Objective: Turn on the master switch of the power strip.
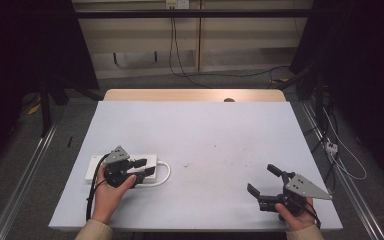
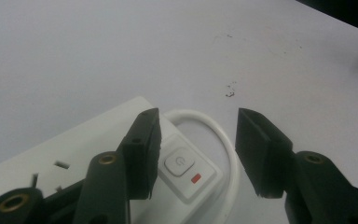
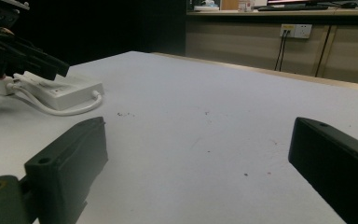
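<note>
A white power strip lies flat near the table's front left, and a white cable loops out of its right end. My left gripper hangs over that end with its jaws apart. In the left gripper view the power strip shows a round switch button and a red indicator just right of the left jaw. The cable curves between the jaws of the left gripper, and neither pad presses on anything. My right gripper stands open at the front right, with nothing between its fingers.
The pale table top carries a few dark specks near its middle. In the right gripper view, beyond the right gripper, the power strip and the left gripper sit far left. Wall sockets with cables are behind the table.
</note>
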